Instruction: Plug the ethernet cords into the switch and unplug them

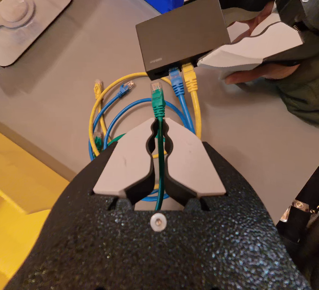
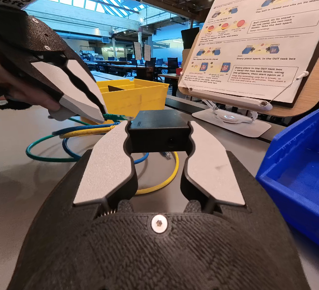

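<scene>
Grey tabletop [image 1: 241,135] carried everything, with the black switch [image 1: 181,40] as the landmark. It was lifted off the surface, clamped at its back end by the right gripper [image 2: 158,137], one finger on each side. Blue cord [image 1: 177,83] and yellow cord [image 1: 189,81] were both plugged into the switch's front ports, side by side. Left gripper [image 1: 160,123] was pinched tight on the green cord [image 1: 158,99] right behind its plug, the clear tip aimed at the switch and just short of it (not touching yet). Loose cable loops lay under the switch. Blue bin [image 2: 293,169] sat behind the switch, yellow bin [image 2: 134,95] off to the far side.
</scene>
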{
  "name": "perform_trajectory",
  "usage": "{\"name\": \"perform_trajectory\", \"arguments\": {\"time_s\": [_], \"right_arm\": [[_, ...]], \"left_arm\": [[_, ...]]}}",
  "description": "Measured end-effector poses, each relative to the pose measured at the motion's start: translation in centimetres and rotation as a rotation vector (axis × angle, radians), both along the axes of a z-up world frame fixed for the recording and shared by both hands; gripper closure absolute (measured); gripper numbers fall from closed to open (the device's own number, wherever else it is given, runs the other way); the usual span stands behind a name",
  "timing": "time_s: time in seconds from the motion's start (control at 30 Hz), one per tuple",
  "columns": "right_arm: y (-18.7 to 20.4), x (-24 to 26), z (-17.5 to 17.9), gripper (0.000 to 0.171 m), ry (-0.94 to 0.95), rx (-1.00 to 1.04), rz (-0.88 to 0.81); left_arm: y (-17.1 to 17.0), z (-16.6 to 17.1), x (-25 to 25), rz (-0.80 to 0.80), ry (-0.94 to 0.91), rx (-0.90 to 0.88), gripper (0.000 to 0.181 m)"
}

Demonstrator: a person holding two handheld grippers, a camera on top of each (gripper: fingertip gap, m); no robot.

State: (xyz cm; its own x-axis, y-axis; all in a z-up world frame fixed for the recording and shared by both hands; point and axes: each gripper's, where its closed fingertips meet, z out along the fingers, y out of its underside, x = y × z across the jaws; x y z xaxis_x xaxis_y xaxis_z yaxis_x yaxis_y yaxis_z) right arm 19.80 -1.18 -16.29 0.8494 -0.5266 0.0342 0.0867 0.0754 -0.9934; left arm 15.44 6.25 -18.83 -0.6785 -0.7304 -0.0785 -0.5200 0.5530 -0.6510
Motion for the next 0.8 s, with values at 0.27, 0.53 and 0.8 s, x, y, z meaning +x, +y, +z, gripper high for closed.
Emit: {"name": "perform_trajectory", "arguments": {"time_s": [0.27, 0.53, 0.8], "right_arm": [[0.35, -0.02, -0.06, 0.109, -0.005, -0.008, -0.009], [0.29, 0.06, -0.08, 0.110, 0.009, -0.001, -0.006], [0.87, -0.24, -0.40, 0.109, -0.019, -0.052, -0.008]], "left_arm": [[-0.70, -0.45, 0.41, 0.025, 0.021, -0.029, 0.177], [-0.83, -0.56, 0.58, 0.056, -0.016, -0.016, 0.177], [-0.66, -0.86, 0.72, 0.075, -0.050, 0.095, 0.177]]}}
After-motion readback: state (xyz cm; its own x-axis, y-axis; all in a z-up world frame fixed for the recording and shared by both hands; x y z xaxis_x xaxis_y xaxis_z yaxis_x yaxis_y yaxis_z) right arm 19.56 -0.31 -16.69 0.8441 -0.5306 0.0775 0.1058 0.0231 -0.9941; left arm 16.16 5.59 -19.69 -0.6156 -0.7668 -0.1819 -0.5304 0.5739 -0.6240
